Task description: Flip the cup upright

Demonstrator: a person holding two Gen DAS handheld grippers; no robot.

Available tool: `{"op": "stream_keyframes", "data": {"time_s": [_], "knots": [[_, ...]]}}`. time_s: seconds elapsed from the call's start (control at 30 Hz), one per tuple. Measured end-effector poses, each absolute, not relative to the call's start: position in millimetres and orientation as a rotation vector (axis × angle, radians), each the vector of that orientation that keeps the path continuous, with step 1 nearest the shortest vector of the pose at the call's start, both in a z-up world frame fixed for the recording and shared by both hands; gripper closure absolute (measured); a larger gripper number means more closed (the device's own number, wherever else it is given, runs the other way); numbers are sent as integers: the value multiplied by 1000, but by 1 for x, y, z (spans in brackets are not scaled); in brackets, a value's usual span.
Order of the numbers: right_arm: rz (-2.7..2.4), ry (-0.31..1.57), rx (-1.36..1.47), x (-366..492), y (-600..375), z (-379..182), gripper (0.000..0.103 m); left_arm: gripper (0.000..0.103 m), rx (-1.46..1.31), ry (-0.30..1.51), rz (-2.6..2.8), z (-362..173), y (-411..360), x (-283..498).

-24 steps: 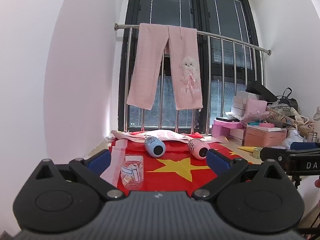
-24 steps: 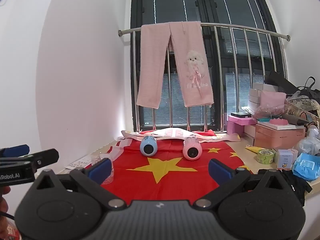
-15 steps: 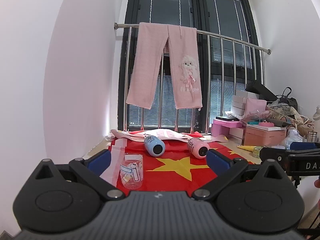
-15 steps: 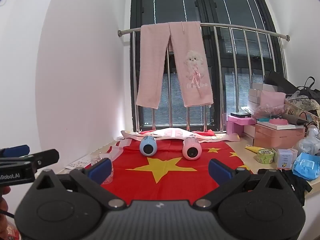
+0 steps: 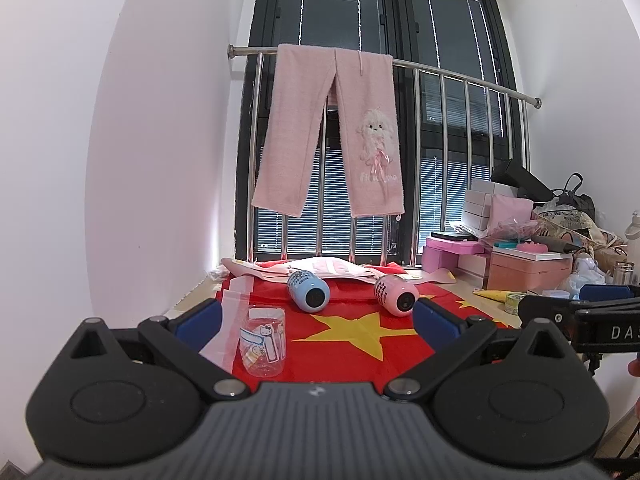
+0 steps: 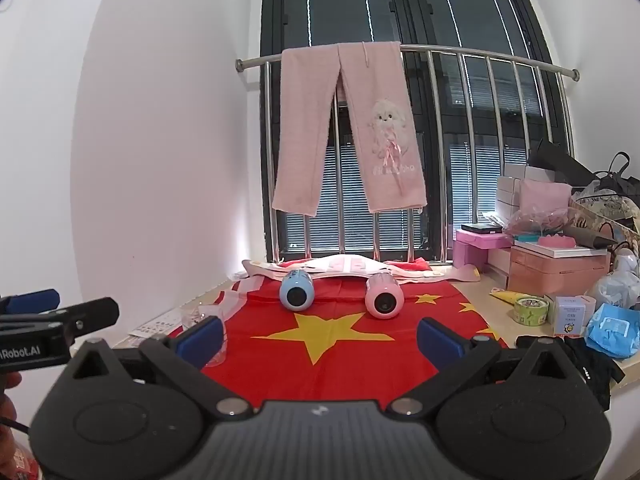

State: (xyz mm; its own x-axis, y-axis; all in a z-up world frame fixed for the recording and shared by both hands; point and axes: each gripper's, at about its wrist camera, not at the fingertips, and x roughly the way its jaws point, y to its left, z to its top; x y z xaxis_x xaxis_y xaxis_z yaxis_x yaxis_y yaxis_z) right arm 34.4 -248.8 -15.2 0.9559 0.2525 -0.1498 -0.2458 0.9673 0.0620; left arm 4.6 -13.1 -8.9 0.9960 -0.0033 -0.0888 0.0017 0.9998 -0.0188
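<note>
A clear plastic cup (image 5: 264, 340) with cartoon stickers stands upside down on the red flag cloth (image 5: 340, 344), just right of my left gripper's left finger. It shows partly hidden behind my right gripper's left finger in the right wrist view (image 6: 208, 320). My left gripper (image 5: 318, 316) is open and empty, close behind the cup. My right gripper (image 6: 320, 334) is open and empty, further right over the cloth. A blue cup (image 5: 309, 291) and a pink cup (image 5: 396, 295) lie on their sides at the far end of the cloth.
Pink trousers (image 5: 332, 132) hang on a steel railing (image 5: 460, 76) behind the table. Pink boxes (image 5: 528, 268) and bags crowd the right side. A tape roll (image 6: 531, 311), a small carton (image 6: 573, 316) and a blue packet (image 6: 612, 330) lie at the right. A white wall stands on the left.
The left gripper has dipped slightly, so the clear cup sits a little higher in its view. The right gripper has hardly moved.
</note>
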Motion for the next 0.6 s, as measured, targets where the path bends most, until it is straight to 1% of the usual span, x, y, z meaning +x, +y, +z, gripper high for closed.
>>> {"op": "stream_keyframes", "data": {"time_s": [0.6], "knots": [[253, 158, 43, 34, -247, -16, 0, 0, -20, 90, -2, -9, -13, 5]]}}
